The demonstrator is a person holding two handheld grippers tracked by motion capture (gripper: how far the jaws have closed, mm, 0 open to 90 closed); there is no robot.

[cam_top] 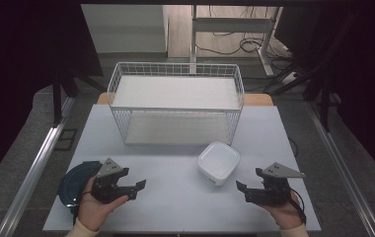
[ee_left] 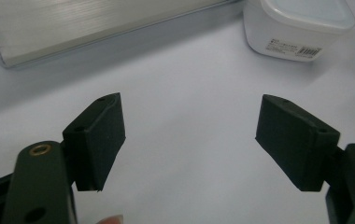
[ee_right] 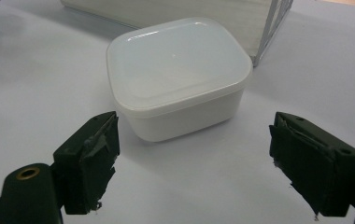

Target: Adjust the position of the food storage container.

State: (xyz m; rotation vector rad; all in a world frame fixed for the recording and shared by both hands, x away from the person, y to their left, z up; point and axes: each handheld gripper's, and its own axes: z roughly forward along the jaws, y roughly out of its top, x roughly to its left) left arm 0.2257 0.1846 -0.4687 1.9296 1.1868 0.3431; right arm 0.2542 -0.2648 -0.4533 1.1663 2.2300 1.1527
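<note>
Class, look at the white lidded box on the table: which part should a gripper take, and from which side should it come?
Grip the white box across two opposite side walls below the lid rim, probably with the right gripper, which already faces it with open jaws. The walls look flat and near-parallel; the lid's smooth top offers no hold. It stands upright, apart from the wire basket.

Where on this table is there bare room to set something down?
The widest bare patch lies between the left gripper and right gripper, in front of the wire rack and left of the white box. The strips beside the rack are bare but narrow. The near left corner is crowded by the dark plate.
</note>
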